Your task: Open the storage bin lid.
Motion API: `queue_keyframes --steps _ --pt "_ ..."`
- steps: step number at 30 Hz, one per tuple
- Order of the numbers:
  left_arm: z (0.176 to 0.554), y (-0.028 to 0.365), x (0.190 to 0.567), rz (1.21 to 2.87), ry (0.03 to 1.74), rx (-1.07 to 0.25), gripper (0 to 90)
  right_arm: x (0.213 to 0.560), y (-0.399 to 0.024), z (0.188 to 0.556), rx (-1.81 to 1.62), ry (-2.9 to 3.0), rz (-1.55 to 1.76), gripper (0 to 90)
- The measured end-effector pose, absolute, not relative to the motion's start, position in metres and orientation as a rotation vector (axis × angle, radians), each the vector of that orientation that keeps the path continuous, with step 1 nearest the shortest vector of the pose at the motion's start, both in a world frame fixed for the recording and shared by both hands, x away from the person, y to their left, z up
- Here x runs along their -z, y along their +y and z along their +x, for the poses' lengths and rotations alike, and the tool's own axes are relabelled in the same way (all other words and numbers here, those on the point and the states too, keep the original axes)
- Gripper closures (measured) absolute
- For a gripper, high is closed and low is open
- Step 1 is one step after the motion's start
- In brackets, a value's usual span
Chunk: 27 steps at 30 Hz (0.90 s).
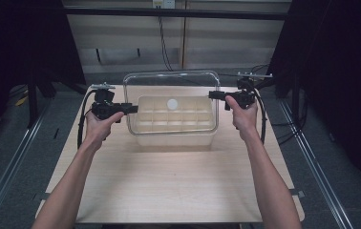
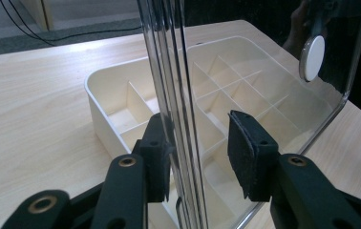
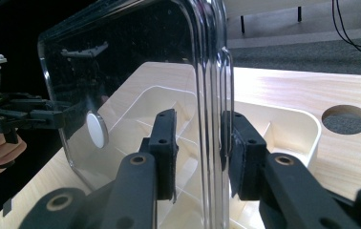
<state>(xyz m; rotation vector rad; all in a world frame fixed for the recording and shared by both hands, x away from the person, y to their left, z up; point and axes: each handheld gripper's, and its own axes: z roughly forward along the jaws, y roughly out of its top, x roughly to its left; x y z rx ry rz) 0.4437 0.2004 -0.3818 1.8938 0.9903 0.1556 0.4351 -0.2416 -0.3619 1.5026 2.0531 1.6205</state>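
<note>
While the clear lid [image 1: 171,76] hangs tilted above the cream tray [image 1: 176,138], each of its short ends sits between the black jaws of a gripper. This lid is a glossy, see-through plastic sheet, rectangular with rounded corners and a raised, ribbed rim, and a small white round disc [image 1: 172,104] sits at its middle. Its long axis runs left to right across the wooden table [image 1: 169,191]; its far edge stands higher than its near edge, which lies low over the tray's front wall. Beneath it, the tray is matte, rectangular, with rounded corners and thin partitions that split it into a grid of small compartments.

On the lid's left end, the left gripper [image 2: 197,148] has one rubber-faced pad against the rim, while the other pad stands a little off it, so the grip looks loose on that side. At the right end, the right gripper [image 3: 198,148] has both textured pads pressed on the rim. Near that tray corner, a round hole [image 3: 345,119] is cut through the pale, grained tabletop.
</note>
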Motion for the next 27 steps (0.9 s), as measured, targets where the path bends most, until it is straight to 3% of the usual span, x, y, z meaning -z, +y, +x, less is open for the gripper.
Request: queue_keyframes --steps 27 --pt "0.42 0.206 0.364 1.883 0.922 -0.178 64.1 0.345 -0.241 0.409 -1.624 2.061 1.451 66.8"
